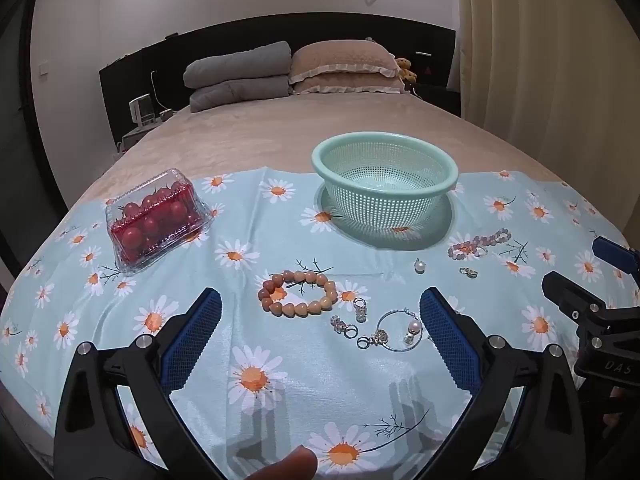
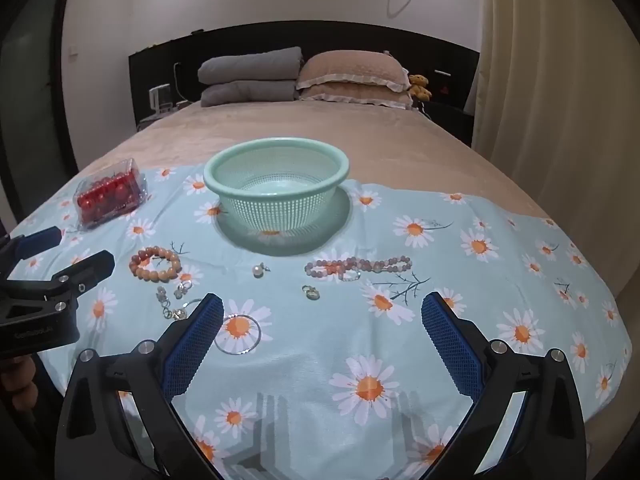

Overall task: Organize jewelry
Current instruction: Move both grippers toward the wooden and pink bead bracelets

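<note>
Left tongs (image 1: 320,320) apart, holding nothing | left view: amber bracelet (image 1: 298,294) in front of green basket (image 1: 385,182), left of it | right tongs (image 2: 322,328) apart, holding nothing | right view: pink bracelet (image 2: 358,267) in front of basket (image 2: 276,184), right of it.

You're working over a bed (image 2: 320,128) with a daisy-print cloth (image 2: 400,360) spread across its near end. On that cloth you have a mint colander (image 2: 276,188), a clear box of cherry tomatoes (image 1: 154,220), a tan bead bracelet (image 1: 298,294), a pink bead bracelet (image 2: 358,267), a pearl pendant (image 2: 259,270), a hoop earring (image 2: 238,336) and small silver charms (image 1: 350,320). Grey pillows (image 2: 250,76) and beige pillows (image 2: 354,80) lie at the head.
</note>
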Motion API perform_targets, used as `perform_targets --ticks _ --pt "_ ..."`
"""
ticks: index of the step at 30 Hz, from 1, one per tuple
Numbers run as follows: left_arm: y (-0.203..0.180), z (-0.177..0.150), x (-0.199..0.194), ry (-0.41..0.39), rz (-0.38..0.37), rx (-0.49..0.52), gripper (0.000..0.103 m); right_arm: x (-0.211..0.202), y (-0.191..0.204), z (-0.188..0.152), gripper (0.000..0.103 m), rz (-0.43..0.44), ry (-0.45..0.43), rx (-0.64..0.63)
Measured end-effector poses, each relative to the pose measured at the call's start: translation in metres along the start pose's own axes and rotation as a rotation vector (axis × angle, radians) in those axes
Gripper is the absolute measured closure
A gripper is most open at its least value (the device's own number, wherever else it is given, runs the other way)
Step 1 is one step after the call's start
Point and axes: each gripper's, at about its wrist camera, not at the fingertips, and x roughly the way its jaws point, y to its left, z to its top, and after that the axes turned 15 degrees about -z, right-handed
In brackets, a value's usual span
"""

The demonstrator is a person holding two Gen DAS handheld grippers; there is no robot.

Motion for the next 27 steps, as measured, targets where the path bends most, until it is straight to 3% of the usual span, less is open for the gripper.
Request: perform_targets --ticks 27 --pt "0.0024 -0.0042 0.0081 0.041 0.022 0.006 0.006 0.0042 0.0022 -0.0025 0.008 -0.008 0.023 -0.020"
